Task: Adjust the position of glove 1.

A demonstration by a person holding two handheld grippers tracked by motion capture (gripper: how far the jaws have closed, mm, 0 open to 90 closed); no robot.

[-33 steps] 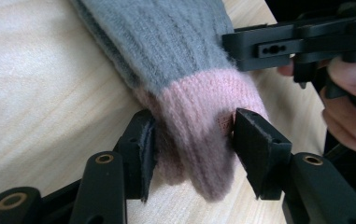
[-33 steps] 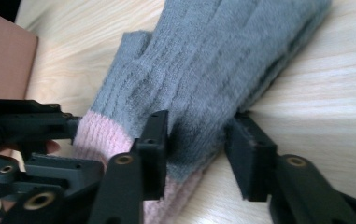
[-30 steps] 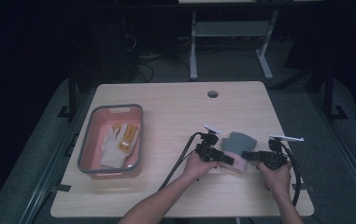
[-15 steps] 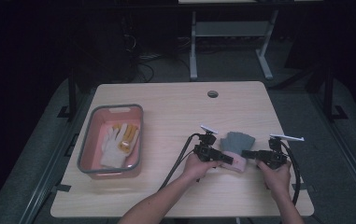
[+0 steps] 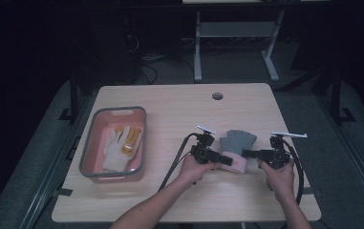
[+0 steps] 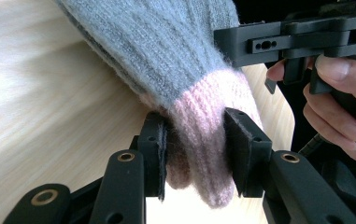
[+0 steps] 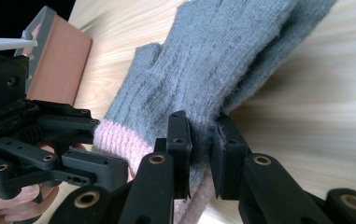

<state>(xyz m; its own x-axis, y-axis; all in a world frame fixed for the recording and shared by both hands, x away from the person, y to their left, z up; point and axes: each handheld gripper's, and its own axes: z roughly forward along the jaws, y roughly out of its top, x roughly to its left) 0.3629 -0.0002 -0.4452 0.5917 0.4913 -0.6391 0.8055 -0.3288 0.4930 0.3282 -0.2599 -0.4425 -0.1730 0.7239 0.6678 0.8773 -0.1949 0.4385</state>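
I've got 2 grippers on 1 grey knitted glove with a pink ribbed cuff (image 5: 237, 149), which lies near the right-hand front of the light wooden table (image 5: 179, 109), fingers pointing away from me. My left gripper (image 6: 195, 154) is pinching the pink cuff between both pads; in the left gripper view the knit bulges out betw. the jaws. My right gripper (image 7: 202, 154) is pressed together on the grey edge of the same glove, just above the cuff, w/ fabric squeezed in the narrow gap. In the high view the 2 tools (image 5: 227, 160) (image 5: 244, 153) face each other from either side of the glove, close together. Well apart at the table's left sits 1 pink plastic tub with a grey rim (image 5: 91, 143), w/ 1 white glove (image 5: 113, 151) and 1 yellow glove (image 5: 131, 139) in it, lying side by side & touching
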